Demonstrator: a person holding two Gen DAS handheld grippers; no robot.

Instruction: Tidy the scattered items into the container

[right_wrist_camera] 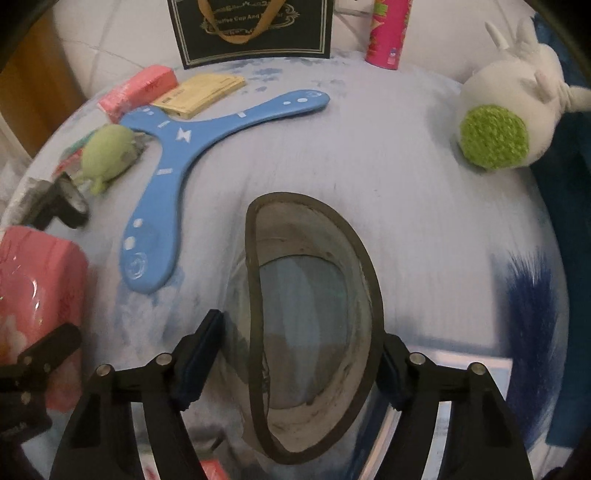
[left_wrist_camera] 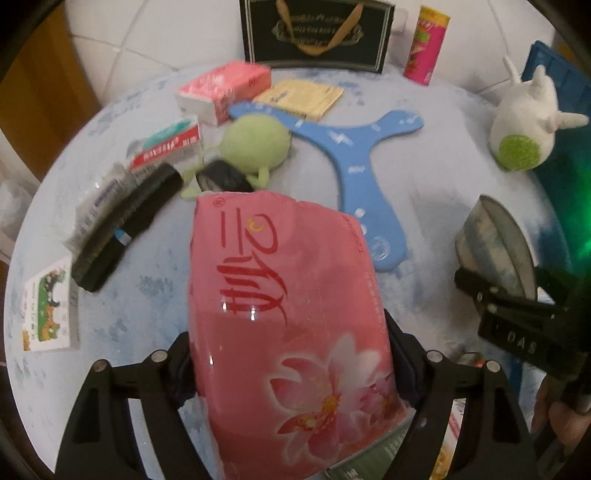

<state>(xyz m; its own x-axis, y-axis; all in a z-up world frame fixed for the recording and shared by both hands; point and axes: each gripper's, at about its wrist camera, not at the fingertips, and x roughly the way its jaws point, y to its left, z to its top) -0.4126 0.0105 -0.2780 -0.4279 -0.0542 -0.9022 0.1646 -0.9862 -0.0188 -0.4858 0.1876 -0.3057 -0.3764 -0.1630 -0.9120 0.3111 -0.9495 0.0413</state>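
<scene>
- The left gripper (left_wrist_camera: 291,373) points steeply down at the surface (left_wrist_camera: 424,177), which is pale blue and mottled. Its jaws stand wide and close on the pink tissue pack (left_wrist_camera: 280,295); both pads press the pack's sides near its lower end.
- The pink tissue pack bears red characters and a flower print. Its far end tilts toward the green plush toy (left_wrist_camera: 255,146).
- The right gripper (right_wrist_camera: 295,362) also points steeply down. A metal bowl (right_wrist_camera: 314,332) lies on its side between the jaws, its opening toward the camera. The right pad touches the rim; the left pad stands just beside the bowl wall, and contact there cannot be confirmed.
- A blue three-armed boomerang (right_wrist_camera: 173,147) lies flat on the surface, between the green plush toy and the bowl.
- A white plush toy (right_wrist_camera: 509,110) with a green knitted patch rests at the right edge of the surface, against a blue crate (left_wrist_camera: 557,85).
- At the far edge: a black gift bag (left_wrist_camera: 317,33) with tan handles, upright, and a pink cylindrical can (left_wrist_camera: 424,44), upright beside it.
- At the left: a pink-and-white box (left_wrist_camera: 221,92), a yellow packet (left_wrist_camera: 303,98), a red-and-white carton (left_wrist_camera: 170,147), a black oblong case (left_wrist_camera: 125,225) and a printed card (left_wrist_camera: 48,306).
</scene>
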